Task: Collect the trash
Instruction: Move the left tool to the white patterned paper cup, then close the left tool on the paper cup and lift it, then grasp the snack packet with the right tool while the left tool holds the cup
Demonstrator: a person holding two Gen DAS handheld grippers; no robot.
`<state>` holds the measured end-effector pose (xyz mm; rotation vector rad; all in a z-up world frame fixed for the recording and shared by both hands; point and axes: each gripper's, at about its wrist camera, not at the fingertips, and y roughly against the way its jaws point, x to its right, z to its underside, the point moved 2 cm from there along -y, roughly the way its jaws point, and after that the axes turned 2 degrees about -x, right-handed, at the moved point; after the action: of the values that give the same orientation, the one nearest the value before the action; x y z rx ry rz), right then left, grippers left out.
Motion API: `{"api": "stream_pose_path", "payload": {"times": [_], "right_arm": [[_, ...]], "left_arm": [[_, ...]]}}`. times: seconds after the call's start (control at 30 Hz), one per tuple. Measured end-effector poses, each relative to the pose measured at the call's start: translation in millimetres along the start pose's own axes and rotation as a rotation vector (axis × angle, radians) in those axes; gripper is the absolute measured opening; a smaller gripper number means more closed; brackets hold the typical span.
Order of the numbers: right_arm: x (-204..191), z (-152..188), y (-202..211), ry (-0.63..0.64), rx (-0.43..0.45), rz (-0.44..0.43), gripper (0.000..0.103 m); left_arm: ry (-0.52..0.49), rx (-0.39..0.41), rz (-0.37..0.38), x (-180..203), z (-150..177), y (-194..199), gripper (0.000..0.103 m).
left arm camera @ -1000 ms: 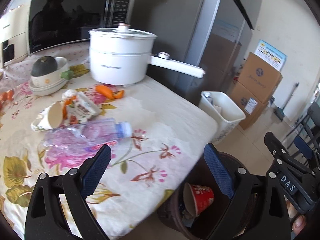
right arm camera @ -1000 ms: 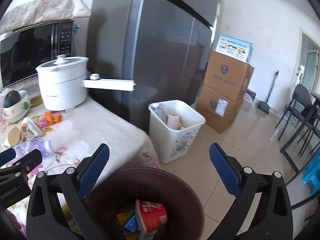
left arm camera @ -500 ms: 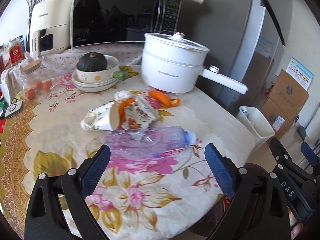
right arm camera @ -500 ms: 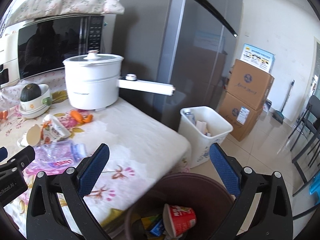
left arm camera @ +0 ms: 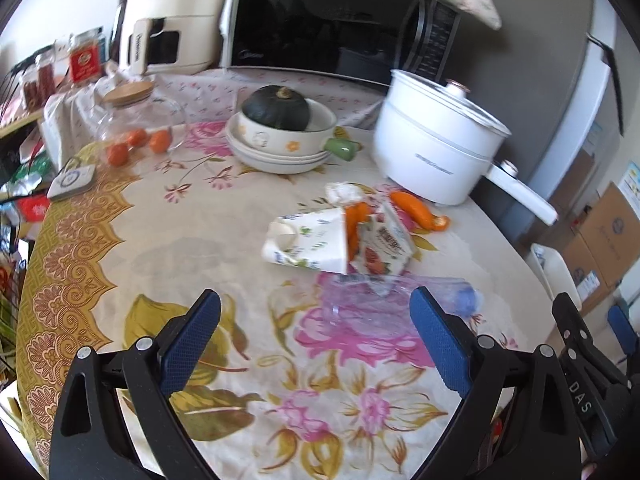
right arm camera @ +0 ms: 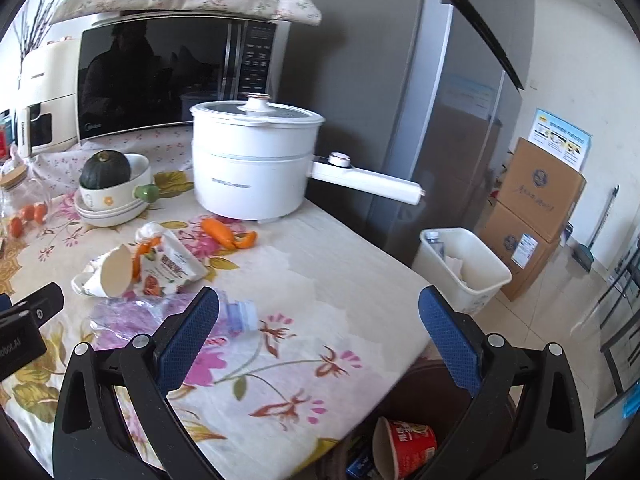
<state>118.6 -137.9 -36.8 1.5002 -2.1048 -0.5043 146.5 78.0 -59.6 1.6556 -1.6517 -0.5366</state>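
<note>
A crushed clear plastic bottle (left arm camera: pixel 384 304) with a pale blue cap lies on the flowered tablecloth; it also shows in the right wrist view (right arm camera: pixel 168 316). Behind it lie a tipped paper cup (left arm camera: pixel 308 242), a snack wrapper (left arm camera: pixel 386 246) and orange peel (left arm camera: pixel 418 210). My left gripper (left arm camera: pixel 314 338) is open and empty, just short of the bottle. My right gripper (right arm camera: pixel 318 336) is open and empty over the table's near right edge. A brown trash bin (right arm camera: pixel 448 416) below that edge holds a red paper cup (right arm camera: pixel 404 444).
A white electric pot (left arm camera: pixel 434 156) with a long handle stands at the back right. Stacked bowls with a dark squash (left arm camera: pixel 280 136), a glass jar (left arm camera: pixel 132 120), a microwave (right arm camera: pixel 168 76) and a white bin (right arm camera: pixel 464 268) on the floor are around.
Both grippers have swung left, away from the brown bin and over the table. The bottle, cup and wrapper now lie straight ahead of the left gripper. Both stay open.
</note>
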Motion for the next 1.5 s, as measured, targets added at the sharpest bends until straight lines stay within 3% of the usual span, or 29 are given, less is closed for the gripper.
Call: {"api": "stream_pose_path", "payload": {"times": [0.23,0.4,0.53,0.67,0.77,0.87,0.97,1.07,1.1,1.27,1.4,1.5], "right_arm": [[-34,-18,-15,0.007,-0.041,-0.078,0.096],[-42,-40,-32,-0.011,-0.074,-0.115,0.096],[-36,-38,-46,-0.036,-0.099,-0.121,0.096],[-29,-27,-65,-0.060,-0.158,-0.119,0.096],[-22,-26,-71,-0.085,-0.175,-0.124,0.096],[-17,-25,-74,-0.099,-0.179,-0.126,0.096],[-15,-23,-77,-0.103,-0.189,-0.131,0.096],[-16,-23,-76,-0.106,-0.192,-0.149,0.096],[-16,-24,-76,-0.104,-0.191,-0.155,0.096],[-28,-28,-75,-0.054,-0.198,-0.225,0.096],[-48,-40,-88,0.067,-0.254,-0.356,0.096],[-69,-56,-105,0.187,-0.287,-0.485,0.096]], "left_arm": [[0.088,-0.064,-0.010,-34,-21,-24,0.093],[0.101,-0.155,0.048,-33,-41,-54,0.093],[-0.024,-0.126,0.038,-2,-52,-68,0.093],[-0.140,-0.118,-0.029,20,-47,-90,0.092],[-0.203,-0.150,-0.050,28,-40,-108,0.079],[-0.249,-0.170,-0.070,26,-35,-120,0.042],[-0.230,-0.143,-0.049,16,-39,-115,0.028],[-0.149,-0.136,0.033,0,-49,-101,0.017],[-0.130,-0.141,0.053,-4,-52,-99,0.007],[-0.044,-0.143,0.125,-28,-59,-84,0.005],[0.059,-0.084,0.199,-48,-72,-49,0.005],[0.111,0.005,0.269,-55,-85,-8,0.006]]}}
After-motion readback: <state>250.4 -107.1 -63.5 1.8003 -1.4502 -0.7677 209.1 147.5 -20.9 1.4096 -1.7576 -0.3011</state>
